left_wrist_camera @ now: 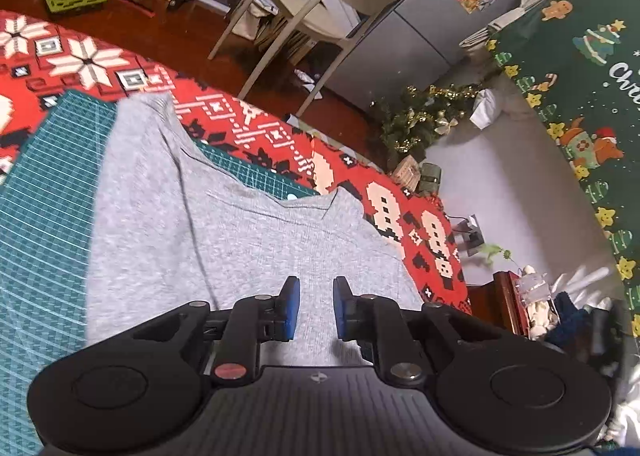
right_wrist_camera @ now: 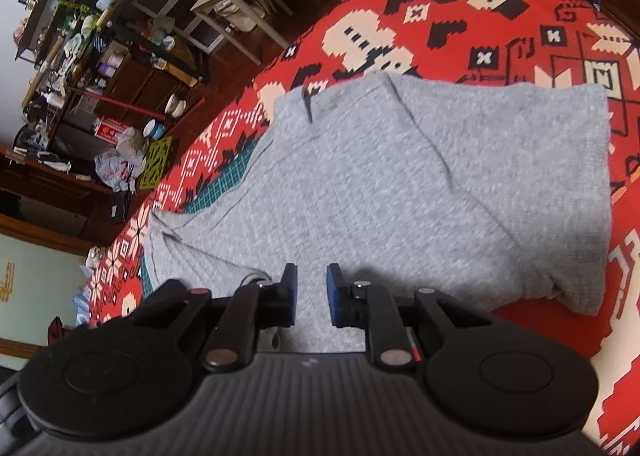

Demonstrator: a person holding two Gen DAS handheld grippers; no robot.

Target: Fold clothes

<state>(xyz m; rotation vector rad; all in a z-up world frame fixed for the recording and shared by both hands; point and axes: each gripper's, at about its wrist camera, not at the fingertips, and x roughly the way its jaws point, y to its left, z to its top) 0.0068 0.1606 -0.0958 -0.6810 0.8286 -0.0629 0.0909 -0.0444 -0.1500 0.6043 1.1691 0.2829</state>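
Observation:
A grey garment lies spread on a teal cutting mat over a red patterned tablecloth. It also shows in the right wrist view, with folded creases and a sleeve-like flap at the right. My left gripper is open, its blue pads apart, hovering just over the garment's near part. My right gripper is open and empty too, over the garment's near edge. Neither holds the cloth.
A beige chair and a grey fridge stand beyond the table. A small Christmas tree lies on the floor. A green Christmas hanging is at the right. Cluttered shelves stand at the left.

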